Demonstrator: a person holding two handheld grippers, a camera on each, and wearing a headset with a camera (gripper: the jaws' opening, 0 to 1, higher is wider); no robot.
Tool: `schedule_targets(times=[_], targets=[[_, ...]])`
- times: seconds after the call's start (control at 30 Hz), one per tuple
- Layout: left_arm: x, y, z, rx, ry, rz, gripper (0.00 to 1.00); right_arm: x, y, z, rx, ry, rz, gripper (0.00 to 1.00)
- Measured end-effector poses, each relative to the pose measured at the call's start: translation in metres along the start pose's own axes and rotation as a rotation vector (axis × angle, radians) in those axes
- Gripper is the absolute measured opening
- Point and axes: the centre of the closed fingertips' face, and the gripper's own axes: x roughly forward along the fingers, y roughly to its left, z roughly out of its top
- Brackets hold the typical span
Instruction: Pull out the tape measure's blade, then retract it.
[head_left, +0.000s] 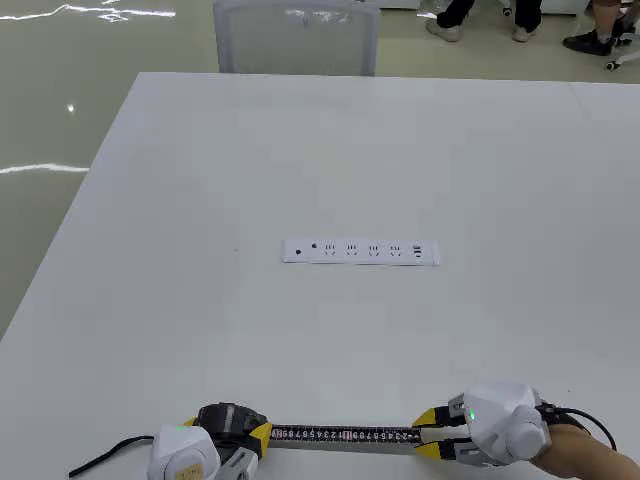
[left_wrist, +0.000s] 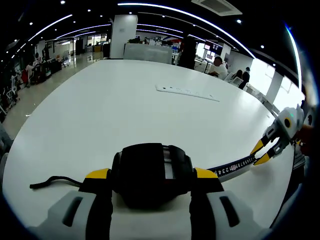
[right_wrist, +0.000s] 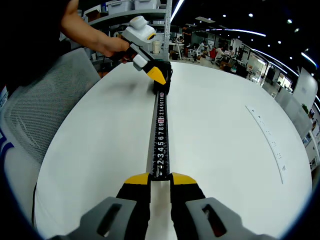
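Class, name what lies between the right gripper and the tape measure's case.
The pulled-out blade spans that stretch, from the case in the left gripper to the right gripper pinching its end, as the head view shows.

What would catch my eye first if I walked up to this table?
A tape measure's blade runs stretched along the near edge of the white table, its black case clamped in the left hand-held gripper, its tip pinched by the right hand-held gripper. Mid-table lies a white power strip.
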Motion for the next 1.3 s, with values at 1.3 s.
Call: schedule_targets(times=[1.3], targets=[[-0.001, 0.0, 0.001, -0.016, 0.02, -0.031, 0.58, 0.017, -0.004, 0.021, -0.023, -0.027, 0.013, 0.13]])
